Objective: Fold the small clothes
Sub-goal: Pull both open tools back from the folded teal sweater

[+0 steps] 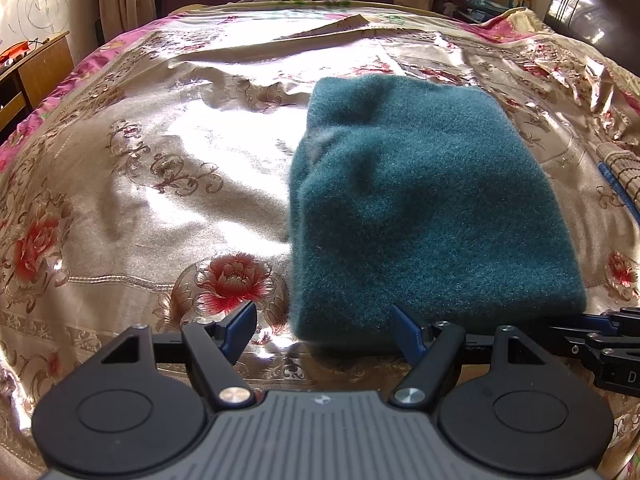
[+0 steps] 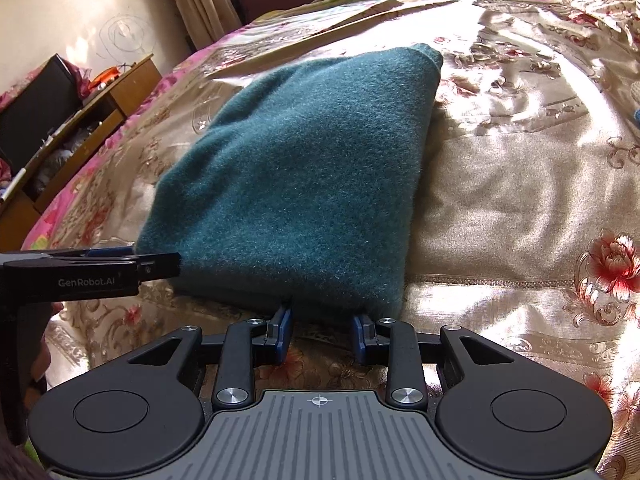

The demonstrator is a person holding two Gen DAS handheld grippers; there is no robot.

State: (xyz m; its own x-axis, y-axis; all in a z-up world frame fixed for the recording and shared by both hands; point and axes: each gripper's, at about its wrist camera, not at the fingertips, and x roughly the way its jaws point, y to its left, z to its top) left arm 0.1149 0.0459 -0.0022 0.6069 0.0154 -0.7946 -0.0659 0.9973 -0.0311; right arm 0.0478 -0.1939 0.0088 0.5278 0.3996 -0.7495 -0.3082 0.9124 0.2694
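Left wrist view: the folded teal fuzzy knit garment [image 1: 424,208] fills centre-right on the floral satin bedspread [image 1: 160,168], open room at left. The left tongs [image 1: 324,330] stand spread at its near-left corner, pinching nothing.

Right wrist view: the right tongs [image 2: 322,334] sit parted at the garment's near edge, empty; bare bedspread at right.

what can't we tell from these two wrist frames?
- Left wrist: the teal garment near-left corner is hidden behind the left gripper fingers.
- Right wrist: the right gripper pads sit at the hem; contact unclear.
- Both views: fuzzy nap hides fold layers and garment type.
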